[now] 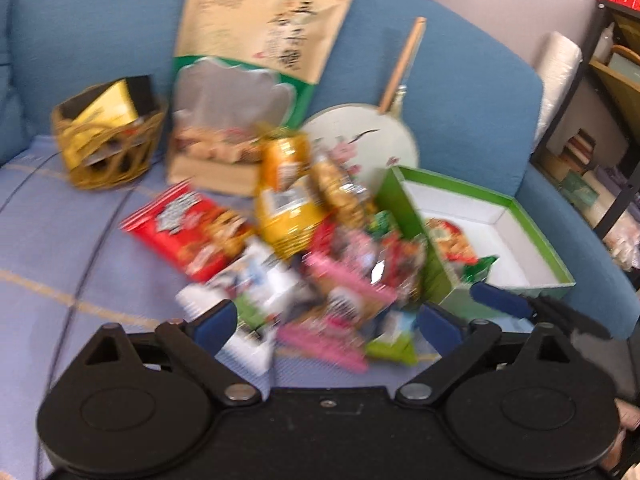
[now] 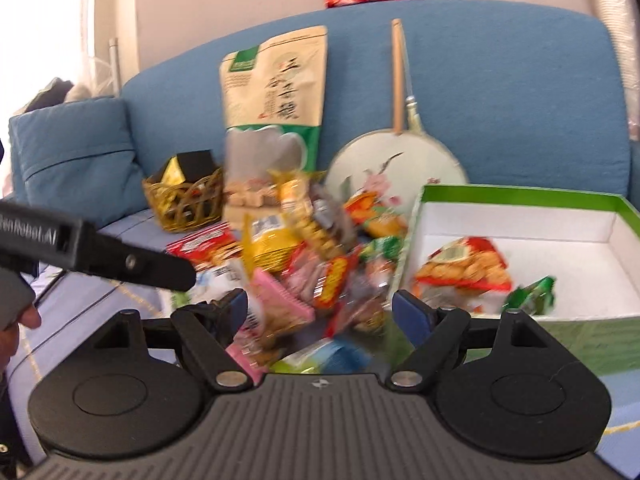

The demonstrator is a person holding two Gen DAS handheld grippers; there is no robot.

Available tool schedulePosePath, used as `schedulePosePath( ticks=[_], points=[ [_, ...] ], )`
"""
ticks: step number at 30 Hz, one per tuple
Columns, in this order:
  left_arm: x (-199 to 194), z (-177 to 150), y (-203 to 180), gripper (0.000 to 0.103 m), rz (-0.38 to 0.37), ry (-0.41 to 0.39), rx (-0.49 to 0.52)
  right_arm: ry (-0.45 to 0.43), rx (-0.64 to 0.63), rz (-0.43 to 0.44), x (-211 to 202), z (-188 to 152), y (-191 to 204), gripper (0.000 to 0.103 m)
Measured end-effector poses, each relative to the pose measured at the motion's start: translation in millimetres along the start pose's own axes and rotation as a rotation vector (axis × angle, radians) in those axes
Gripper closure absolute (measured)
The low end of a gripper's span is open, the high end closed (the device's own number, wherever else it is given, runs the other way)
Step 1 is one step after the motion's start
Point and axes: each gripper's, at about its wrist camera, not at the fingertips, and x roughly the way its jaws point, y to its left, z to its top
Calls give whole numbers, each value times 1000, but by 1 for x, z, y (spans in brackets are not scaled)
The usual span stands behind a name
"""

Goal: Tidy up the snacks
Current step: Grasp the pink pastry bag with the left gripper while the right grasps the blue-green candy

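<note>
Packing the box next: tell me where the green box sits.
The green box lies open on the sofa seat, right of the snack pile, just in front of the round fan.

Snack pile [image 2: 312,264] crowds sofa centre; green box [image 2: 520,200] blocks right; box floor mostly free.

A jumbled heap of glossy snack packets [image 2: 304,264] lies just ahead of the fingers; right of them, an open green cardboard box [image 2: 520,200] holds a red cracker packet [image 2: 464,266]
</note>
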Motion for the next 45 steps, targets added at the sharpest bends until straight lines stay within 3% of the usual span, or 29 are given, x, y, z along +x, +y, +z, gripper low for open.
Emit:
schedulePosePath(
  ticks=[8,14,15,16,18,22,26,28,29,32,35,36,38,45],
  points=[
    [8,-11,37,0,49,35,-31,148,146,-45,36,-24,7,0],
    [7,7,40,0,63,-9,19,145,148,-79,55,-24,9,1],
    [8,9,39,0,66,-8,25,145,141,-79,57,-24,9,4],
    [8,10,37,0,62,-4,31,147,131,-76,59,-24,9,16],
    [9,11,30,0,33,6,44,169,120,-69,55,-24,7,29],
    [13,11,10,0,-26,19,93,203,58,-68,40,-27,10,30],
    [32,10,-13,0,-85,40,139,221,-10,-76,31,-28,10,30],
    [49,10,-20,15,-89,54,156,226,-17,-100,31,-28,5,29],
    [57,9,-21,31,-79,65,154,227,-7,-110,31,-28,1,29],
    [83,8,-20,45,-65,111,118,226,57,-113,33,-28,-9,23],
    [96,9,-17,39,-45,111,88,225,101,-95,34,-29,-13,19],
    [100,9,-16,33,-48,118,80,224,110,-95,35,-30,-14,12],
    [104,8,-17,32,-53,132,87,219,109,-102,35,-30,-12,2],
    [109,5,-17,32,-44,150,124,209,134,-105,39,-31,-14,2]
  ],
)
